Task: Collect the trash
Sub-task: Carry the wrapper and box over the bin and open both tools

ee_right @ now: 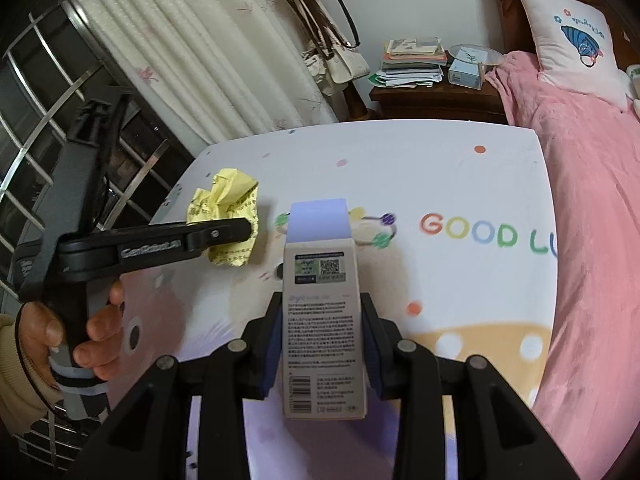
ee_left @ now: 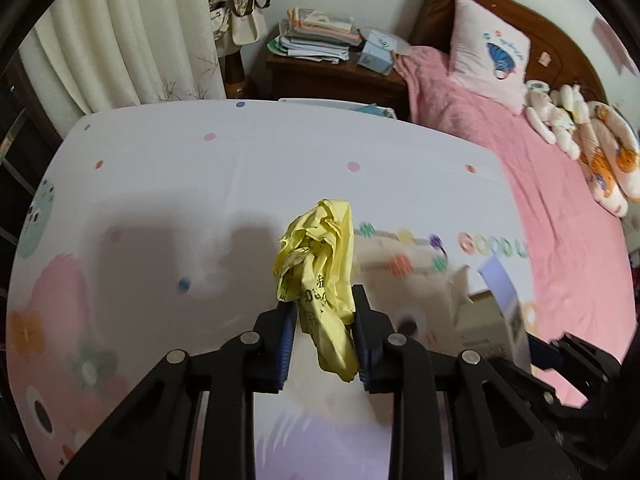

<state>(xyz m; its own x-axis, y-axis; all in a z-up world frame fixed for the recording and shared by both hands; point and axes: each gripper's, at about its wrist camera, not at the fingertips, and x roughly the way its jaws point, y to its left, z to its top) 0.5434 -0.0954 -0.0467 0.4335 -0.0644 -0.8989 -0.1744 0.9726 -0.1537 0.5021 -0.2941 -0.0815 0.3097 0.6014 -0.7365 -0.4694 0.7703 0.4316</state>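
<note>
A crumpled yellow paper (ee_left: pixel 320 264) with printed characters is pinched between the blue pads of my left gripper (ee_left: pixel 325 312), lifted just above the patterned table (ee_left: pixel 160 168). The right wrist view shows the same yellow paper (ee_right: pixel 228 208) clamped at the tip of the left gripper (ee_right: pixel 248 229), which a hand (ee_right: pixel 96 320) holds. My right gripper (ee_right: pixel 320 322) is shut on a slim grey carton (ee_right: pixel 322 312) with a lilac open flap, a QR code and a barcode. That carton (ee_left: pixel 492 316) shows blurred at the lower right of the left wrist view.
The table cover (ee_right: pixel 440 184) carries coloured dots and the words GOOD LU. A bed with a pink blanket (ee_right: pixel 592 208) and a pillow (ee_right: pixel 568 32) runs along the right. A nightstand (ee_right: pixel 432 96) with stacked papers stands behind, beside cream curtains (ee_right: pixel 208 48) and hanging bags.
</note>
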